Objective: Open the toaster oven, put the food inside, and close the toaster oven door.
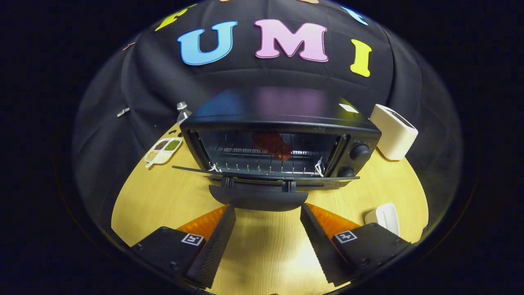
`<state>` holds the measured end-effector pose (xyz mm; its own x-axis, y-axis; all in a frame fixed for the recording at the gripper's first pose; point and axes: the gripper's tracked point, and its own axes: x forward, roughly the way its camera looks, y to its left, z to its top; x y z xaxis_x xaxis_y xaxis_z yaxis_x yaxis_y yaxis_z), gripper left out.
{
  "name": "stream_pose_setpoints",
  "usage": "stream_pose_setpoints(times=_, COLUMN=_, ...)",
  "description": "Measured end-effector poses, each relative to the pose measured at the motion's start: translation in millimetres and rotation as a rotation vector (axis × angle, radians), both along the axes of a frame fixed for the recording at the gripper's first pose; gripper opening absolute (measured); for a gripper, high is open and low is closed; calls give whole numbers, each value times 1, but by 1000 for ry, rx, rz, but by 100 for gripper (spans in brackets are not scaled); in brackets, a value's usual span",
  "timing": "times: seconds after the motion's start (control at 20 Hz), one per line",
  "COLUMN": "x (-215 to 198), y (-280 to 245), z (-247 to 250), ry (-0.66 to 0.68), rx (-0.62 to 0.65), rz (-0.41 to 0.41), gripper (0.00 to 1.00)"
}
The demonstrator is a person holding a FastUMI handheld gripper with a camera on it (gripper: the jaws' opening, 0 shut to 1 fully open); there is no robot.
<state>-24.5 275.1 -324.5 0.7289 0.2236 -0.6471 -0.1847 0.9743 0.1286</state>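
The black toaster oven (282,135) stands just beyond the fingers on the yellow wooden table (163,192), its long axis running crosswise to them and its open front facing the gripper (268,213). Its door (262,174) is dropped to about level, with the curved handle (258,199) at the near edge just ahead of the fingertips, between them. On the wire rack (245,157) inside lies a reddish-brown piece of food (273,145), perhaps meat; it is too blurred to tell. Two knobs (359,152) sit at the oven's right end.

The fingers are spread wide and hold nothing, with bare tabletop between them.

Left of the oven lies a divided dish of grains (163,150); to its right stands a white toaster (394,131), and beside the right finger a small white object (385,216).
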Motion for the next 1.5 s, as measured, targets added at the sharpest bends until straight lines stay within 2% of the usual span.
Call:
stream_pose_setpoints(times=0.6, x=8, y=-31, z=56, ry=-138, rx=7, rz=-25, gripper=99)
stream_pose_setpoints(times=0.95, x=8, y=-61, z=130, ry=-302, rx=16, rz=-37, gripper=99)
stream_pose_setpoints(times=1.5, x=16, y=-109, z=233, ry=-480, rx=103, rz=-119, gripper=98)
